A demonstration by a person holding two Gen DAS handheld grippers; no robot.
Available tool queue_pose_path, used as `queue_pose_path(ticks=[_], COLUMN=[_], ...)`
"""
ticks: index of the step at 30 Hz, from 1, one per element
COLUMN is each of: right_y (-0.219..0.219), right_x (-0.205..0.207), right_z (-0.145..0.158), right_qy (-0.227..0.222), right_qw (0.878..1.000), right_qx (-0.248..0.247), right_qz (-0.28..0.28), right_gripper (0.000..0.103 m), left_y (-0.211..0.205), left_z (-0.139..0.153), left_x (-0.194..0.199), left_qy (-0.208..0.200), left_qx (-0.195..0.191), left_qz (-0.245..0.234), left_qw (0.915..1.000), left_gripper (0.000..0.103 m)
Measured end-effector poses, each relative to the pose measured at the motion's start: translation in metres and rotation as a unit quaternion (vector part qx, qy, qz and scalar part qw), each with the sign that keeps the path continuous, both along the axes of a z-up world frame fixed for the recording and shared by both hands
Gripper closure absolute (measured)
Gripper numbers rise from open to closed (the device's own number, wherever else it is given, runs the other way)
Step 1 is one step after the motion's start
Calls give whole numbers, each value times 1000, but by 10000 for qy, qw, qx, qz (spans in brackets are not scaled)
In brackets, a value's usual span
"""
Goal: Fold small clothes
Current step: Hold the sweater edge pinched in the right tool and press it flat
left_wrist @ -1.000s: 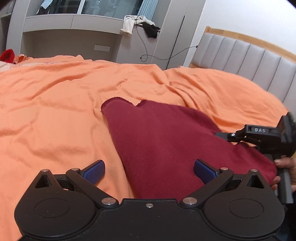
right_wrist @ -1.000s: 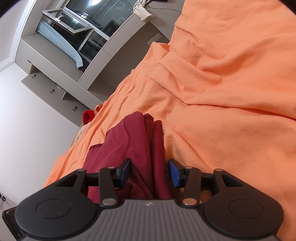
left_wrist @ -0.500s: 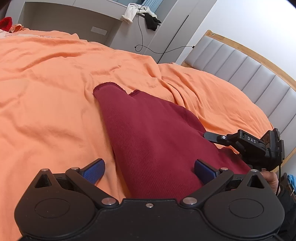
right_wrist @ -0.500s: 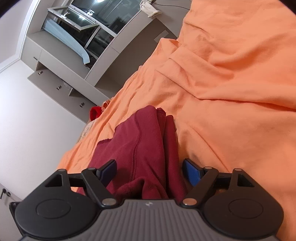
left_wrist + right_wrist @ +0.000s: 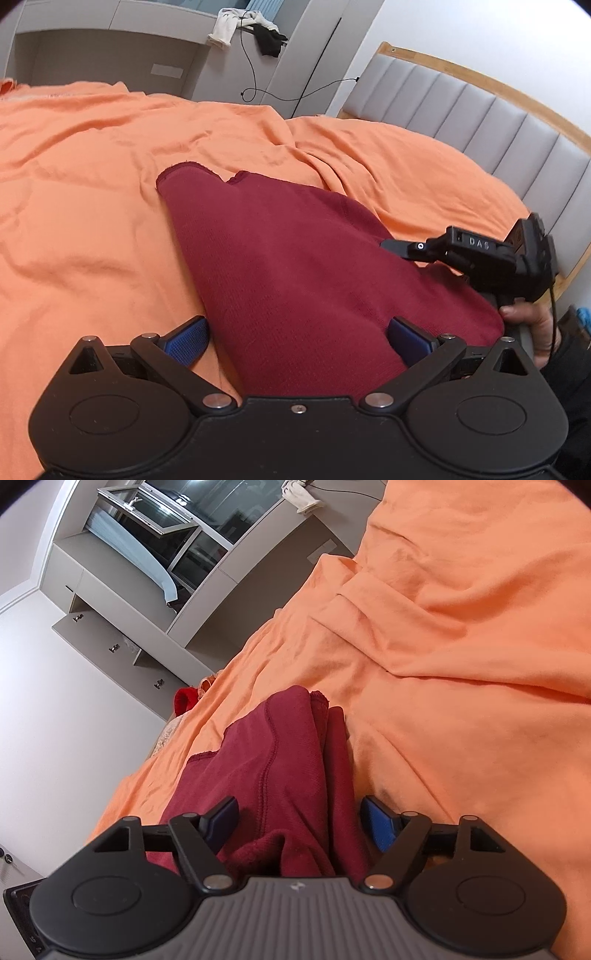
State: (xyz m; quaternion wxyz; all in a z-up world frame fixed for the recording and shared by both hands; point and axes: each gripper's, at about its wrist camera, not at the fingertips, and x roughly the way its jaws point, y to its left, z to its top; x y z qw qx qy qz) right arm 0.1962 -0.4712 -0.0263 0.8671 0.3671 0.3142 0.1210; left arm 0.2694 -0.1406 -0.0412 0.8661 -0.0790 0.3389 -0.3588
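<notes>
A dark red knit garment (image 5: 295, 266) lies folded lengthwise on the orange bedsheet (image 5: 92, 184). My left gripper (image 5: 297, 338) is open, its blue pads either side of the garment's near end. The right gripper (image 5: 406, 249) shows at the garment's right edge in the left wrist view, held by a hand. In the right wrist view the garment (image 5: 280, 760) runs away from me in layered folds, and my right gripper (image 5: 299, 823) is open with the bunched cloth between its pads, not clamped.
A grey padded headboard (image 5: 480, 122) with a wooden rim stands at the right. Grey cabinets (image 5: 110, 55) with a white cloth, a black cloth and a cable are behind the bed. A bright red item (image 5: 184, 701) lies at the bed's far edge.
The right gripper opened from nearly shut on the garment's folds to wide open. The left gripper stayed open, its view shifting slightly over the garment.
</notes>
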Motion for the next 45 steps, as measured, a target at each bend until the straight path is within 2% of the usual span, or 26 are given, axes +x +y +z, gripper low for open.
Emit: queue_pose_path(ticks=[8, 11, 13, 18, 21, 24, 29, 41, 45], right_y=[0, -3, -5, -1, 0, -1, 0, 6, 10], right_x=[-1, -2, -2, -3, -4, -4, -4, -6, -7], right_z=[-1, -1, -1, 2, 4, 4, 3, 5, 8], right_qy=[-11, -25, -38, -119, -185, -214, -212, -345, -419], right_qw=[10000, 9999, 9998, 9999, 9998, 9997, 9998, 9992, 9984], right_qx=[73, 102, 149, -10, -58, 4, -21, -168, -367], right_qz=[-45, -106, -132, -96, -79, -72, -63, -87, -60], right_gripper=[24, 33, 44, 51, 52, 53, 52, 52, 54], left_y=[-1, -1, 1, 8, 15, 20, 14, 16, 9], left_z=[-3, -3, -3, 0, 5, 3, 0, -2, -3], left_x=[-2, -2, -1, 3, 6, 13, 13, 13, 10], left_qy=[-79, -64, -35, 54, 50, 299, 306, 298, 168], left_qx=[99, 66, 10, -192, -398, -490, -280, -232, -3], left_qz=[40, 59, 57, 102, 208, 272, 264, 267, 296], left_qw=[9999, 9999, 10000, 9997, 9990, 9980, 9988, 9989, 9994], left_gripper=[0, 0, 0, 1, 1, 1, 0, 1, 1])
